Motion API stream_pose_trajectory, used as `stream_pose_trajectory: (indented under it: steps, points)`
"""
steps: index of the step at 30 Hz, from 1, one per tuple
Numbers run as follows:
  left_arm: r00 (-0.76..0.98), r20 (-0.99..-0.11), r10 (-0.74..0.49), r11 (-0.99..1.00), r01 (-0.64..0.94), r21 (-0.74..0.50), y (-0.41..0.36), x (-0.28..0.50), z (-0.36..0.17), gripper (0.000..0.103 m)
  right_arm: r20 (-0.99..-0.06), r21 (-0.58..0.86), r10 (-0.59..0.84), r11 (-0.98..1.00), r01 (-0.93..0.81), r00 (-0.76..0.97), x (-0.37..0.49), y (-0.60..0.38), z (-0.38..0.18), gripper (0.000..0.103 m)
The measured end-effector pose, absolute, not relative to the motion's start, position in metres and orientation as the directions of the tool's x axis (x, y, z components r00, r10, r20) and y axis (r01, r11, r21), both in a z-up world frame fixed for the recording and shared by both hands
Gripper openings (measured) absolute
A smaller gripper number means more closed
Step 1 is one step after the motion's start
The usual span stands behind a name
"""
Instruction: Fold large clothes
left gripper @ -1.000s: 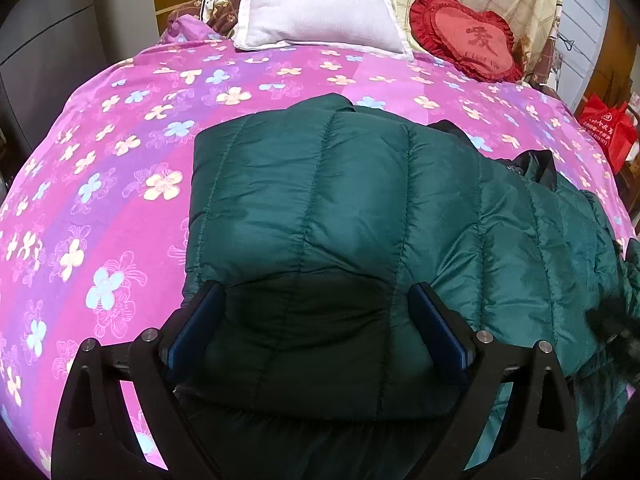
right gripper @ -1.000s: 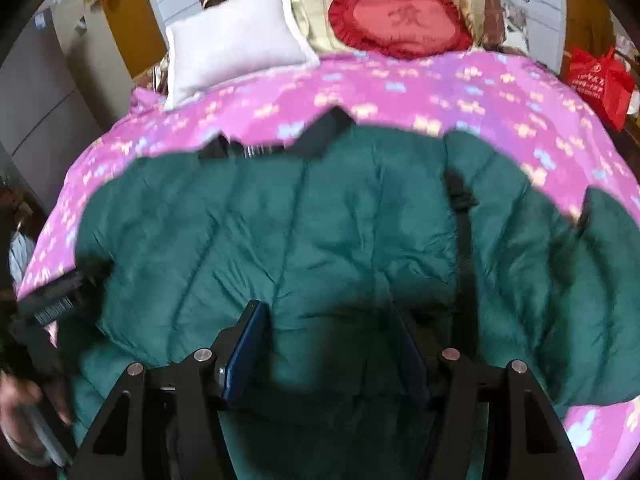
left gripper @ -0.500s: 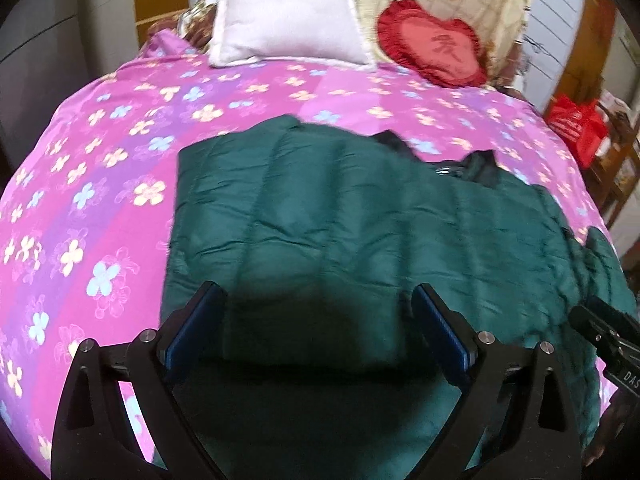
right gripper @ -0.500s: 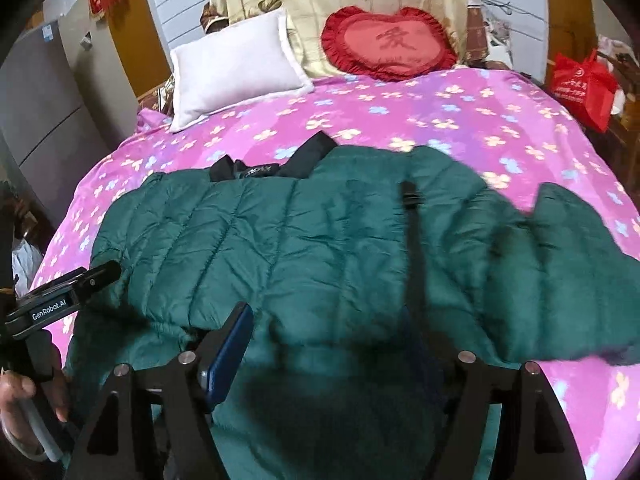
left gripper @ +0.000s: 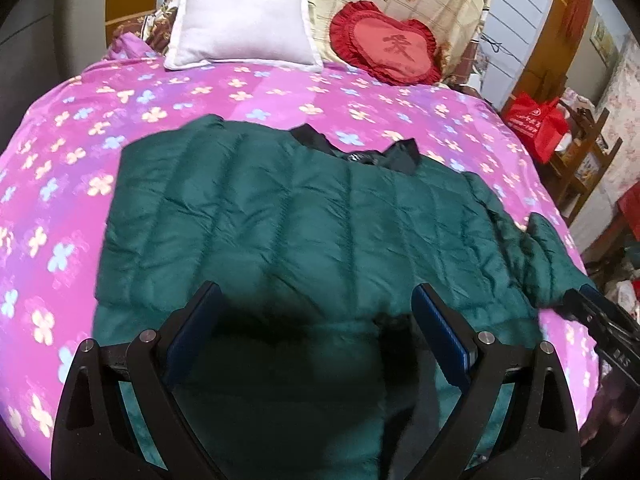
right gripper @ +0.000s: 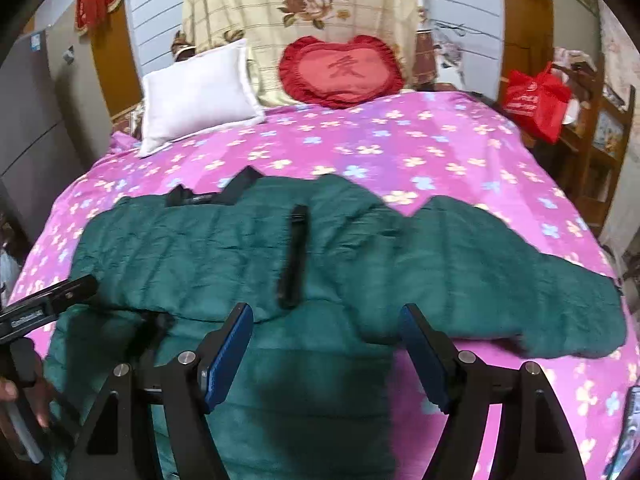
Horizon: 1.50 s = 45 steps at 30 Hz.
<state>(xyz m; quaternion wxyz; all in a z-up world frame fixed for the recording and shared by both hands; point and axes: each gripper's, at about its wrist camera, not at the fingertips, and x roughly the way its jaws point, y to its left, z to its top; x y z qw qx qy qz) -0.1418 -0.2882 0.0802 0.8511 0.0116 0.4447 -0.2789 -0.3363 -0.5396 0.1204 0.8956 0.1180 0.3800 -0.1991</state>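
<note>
Left gripper point(left gripper: 316, 316): fingers spread wide, holding nothing, poised above the near hem. Right gripper point(right gripper: 326, 332): likewise parted and empty, over the near edge.

Directly beneath and ahead of both pairs of fingers: dark green puffer jacket point(left gripper: 304, 224), spread flat on the pink floral bedspread point(left gripper: 60, 184), long axis running crosswise to the fingers. Black collar point(left gripper: 394, 156) at the far edge, beyond the left fingertips. Left side seemingly already folded in, judging by the straight edge left of the fingers. Outstretched sleeve point(right gripper: 520, 280) ahead and right of the right fingers, well apart from the left ones; right gripper clearly nearer, so probably the one for folding that sleeve in.

Farther out: white pillow point(right gripper: 196, 96) and red heart cushion point(right gripper: 344, 72).
</note>
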Motion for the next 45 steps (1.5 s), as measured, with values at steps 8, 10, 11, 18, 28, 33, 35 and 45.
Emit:
stream_pose_trajectory:
  steps: [8,10,11,18,28,33,35,45]
  points:
    - [0.437,-0.765,-0.474,0.833,0.504,-0.228,-0.294,-0.155,0.08,0.096,-0.73,0.035,-0.322,0.863,0.504,0.602,-0.366,-0.571,0.122,0.073]
    - [0.433,-0.762,-0.481,0.831,0.503,-0.239,-0.295,-0.157,0.08,0.096,-0.732,0.036,-0.329,0.856,0.516,0.596,-0.37,-0.578,0.121,0.073]
    - [0.43,-0.76,-0.487,0.829,0.502,-0.246,-0.296,-0.157,0.081,0.096,-0.733,0.037,-0.333,0.852,0.523,0.594,-0.373,-0.581,0.121,0.073]
    - [0.414,-0.748,-0.52,0.813,0.509,-0.283,-0.307,-0.164,0.082,0.096,-0.733,0.036,-0.359,0.828,0.56,0.577,-0.39,-0.602,0.12,0.073]
    - [0.39,-0.761,-0.519,0.803,0.528,-0.277,-0.329,-0.174,0.076,0.096,-0.72,0.023,-0.422,0.779,0.627,0.551,-0.418,-0.647,0.119,0.074]
    - [0.39,-0.763,-0.515,0.805,0.527,-0.274,-0.333,-0.174,0.074,0.096,-0.697,0.037,-0.493,0.7,0.713,0.52,-0.438,-0.69,0.118,0.076]
    - [0.388,-0.766,-0.513,0.807,0.523,-0.276,-0.333,-0.174,0.072,0.096,-0.701,0.058,-0.524,0.634,0.772,0.484,-0.451,-0.719,0.112,0.082]
    - [0.377,-0.783,-0.495,0.816,0.511,-0.27,-0.329,-0.166,0.059,0.096,-0.753,0.121,-0.565,0.387,0.914,0.338,-0.507,-0.818,0.074,0.082]
